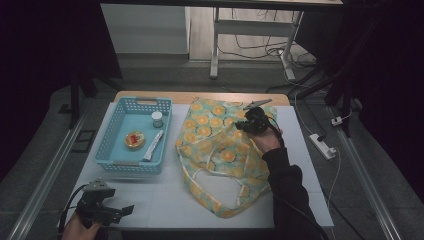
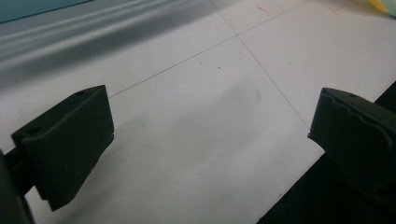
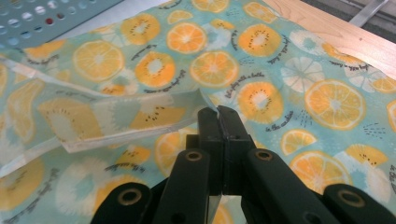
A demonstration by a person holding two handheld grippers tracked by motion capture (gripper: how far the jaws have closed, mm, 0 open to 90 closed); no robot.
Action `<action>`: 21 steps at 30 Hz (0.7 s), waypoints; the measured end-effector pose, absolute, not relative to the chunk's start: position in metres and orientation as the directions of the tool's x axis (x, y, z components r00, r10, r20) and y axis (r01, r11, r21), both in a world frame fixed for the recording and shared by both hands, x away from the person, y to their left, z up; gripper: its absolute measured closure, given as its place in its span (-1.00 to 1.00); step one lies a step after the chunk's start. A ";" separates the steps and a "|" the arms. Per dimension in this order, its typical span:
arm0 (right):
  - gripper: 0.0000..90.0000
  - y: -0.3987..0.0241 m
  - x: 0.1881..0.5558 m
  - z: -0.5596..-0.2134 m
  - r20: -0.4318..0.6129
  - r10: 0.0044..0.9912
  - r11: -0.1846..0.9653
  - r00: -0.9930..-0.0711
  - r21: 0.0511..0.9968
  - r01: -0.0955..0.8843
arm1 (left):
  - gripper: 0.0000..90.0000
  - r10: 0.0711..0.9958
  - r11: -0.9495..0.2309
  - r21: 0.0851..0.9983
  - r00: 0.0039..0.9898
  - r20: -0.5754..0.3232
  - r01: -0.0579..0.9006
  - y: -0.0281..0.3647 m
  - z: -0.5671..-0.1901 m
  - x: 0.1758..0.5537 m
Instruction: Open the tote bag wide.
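Two grippers at work: our right gripper (image 3: 218,122) is clenched on the fruit-print bag's (image 1: 220,150) edge, left gripper (image 2: 210,135) released, so next we lift the fabric open.

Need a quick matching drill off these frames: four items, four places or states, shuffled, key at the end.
Items
1. left gripper
2. right gripper
3. small white bottle
4. fruit-print bag

Places or states
A. standing upright inside the blue basket
B. jaws shut on a fold of the fabric
C. spread flat on the white table, right of the basket
D. jaws wide open over bare table at the near left corner

Pairs: 1-D, 2-B, 3-A, 4-C
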State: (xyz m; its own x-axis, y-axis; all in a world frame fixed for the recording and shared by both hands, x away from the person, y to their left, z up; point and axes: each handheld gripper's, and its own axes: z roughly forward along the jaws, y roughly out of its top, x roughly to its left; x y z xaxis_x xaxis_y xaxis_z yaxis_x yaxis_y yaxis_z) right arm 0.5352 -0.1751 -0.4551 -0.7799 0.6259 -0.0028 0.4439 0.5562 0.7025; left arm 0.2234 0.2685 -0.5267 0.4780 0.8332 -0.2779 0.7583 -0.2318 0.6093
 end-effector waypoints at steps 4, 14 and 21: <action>0.99 -0.176 0.546 -0.458 -0.006 0.641 0.550 -0.768 0.702 0.453 | -1.00 0.832 -0.231 0.608 0.478 -0.280 0.759 0.269 -0.527 0.224; 0.99 -0.178 0.572 -0.464 -0.033 0.681 0.539 -0.731 0.698 0.471 | -1.00 0.831 -0.231 0.607 0.479 -0.284 0.761 0.269 -0.527 0.224; 0.99 -0.177 0.584 -0.483 -0.049 0.704 0.553 -0.709 0.665 0.502 | -1.00 0.830 -0.227 0.607 0.477 -0.288 0.762 0.269 -0.527 0.224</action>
